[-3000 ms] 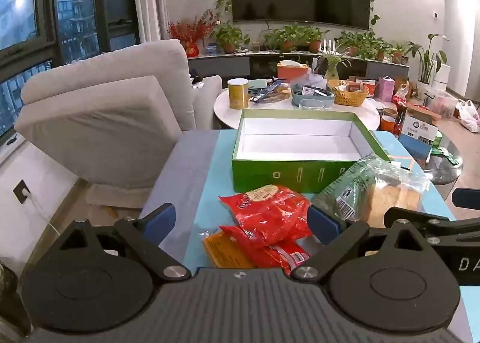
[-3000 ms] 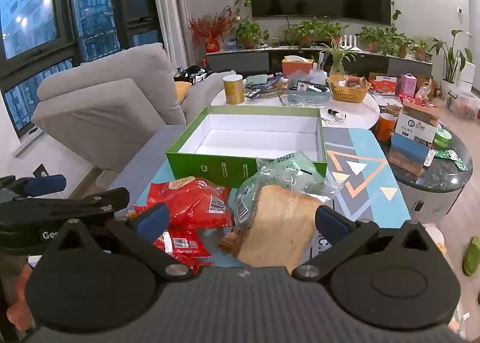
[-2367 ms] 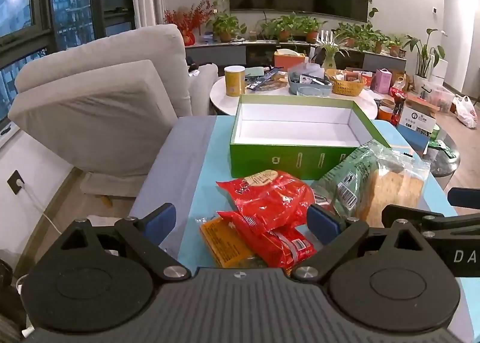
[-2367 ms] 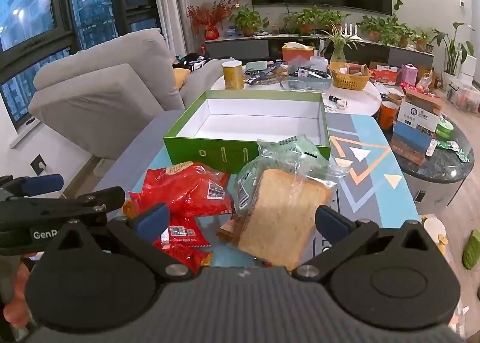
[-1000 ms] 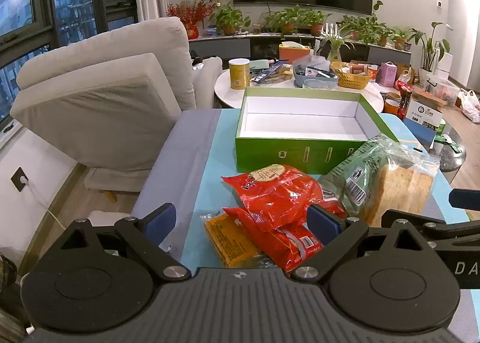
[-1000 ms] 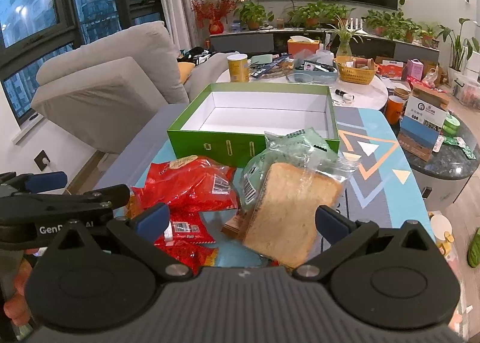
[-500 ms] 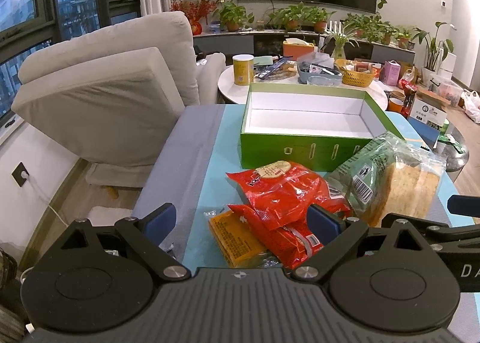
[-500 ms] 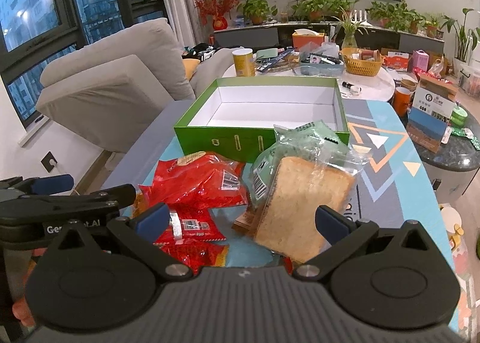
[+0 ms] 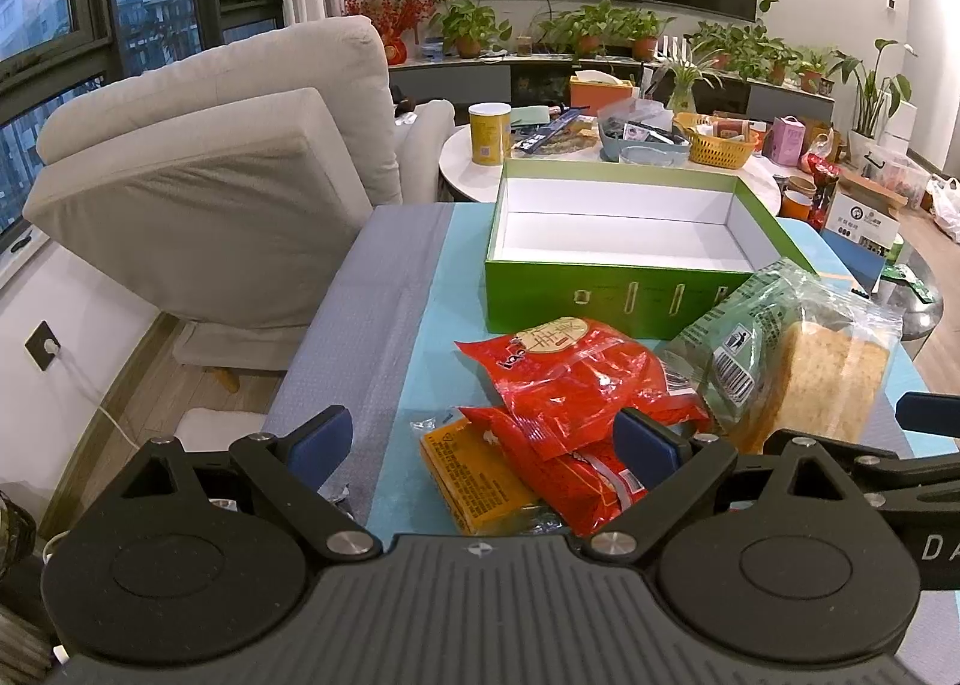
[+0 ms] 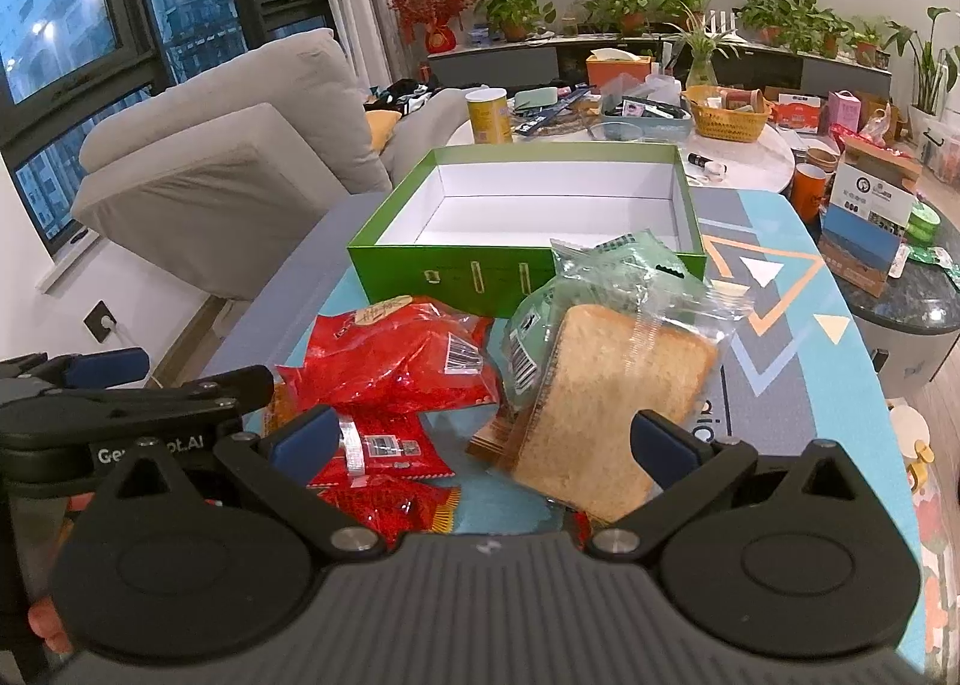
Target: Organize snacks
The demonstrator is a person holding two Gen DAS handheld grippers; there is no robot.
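Note:
An open green box [image 9: 606,295] with a white inside stands empty on the table; it also shows in the right wrist view [image 10: 456,265]. In front of it lie red snack bags [image 9: 570,373] [image 10: 390,361], an orange packet [image 9: 474,469] and a clear bag of sliced bread [image 9: 804,361] [image 10: 606,379]. My left gripper [image 9: 483,442] is open, held just before the red bags and orange packet. My right gripper [image 10: 480,442] is open, held just before the bread bag. Neither holds anything.
A grey armchair [image 9: 210,175] stands left of the table. A round white table [image 9: 600,157] with a yellow can [image 9: 489,133], basket and clutter is behind the box. A dark side table [image 10: 900,289] with boxes is at the right.
Both grippers have drifted slightly, with the view shifting a little toward the snacks and box. Both stay open. The snacks and box have not moved.

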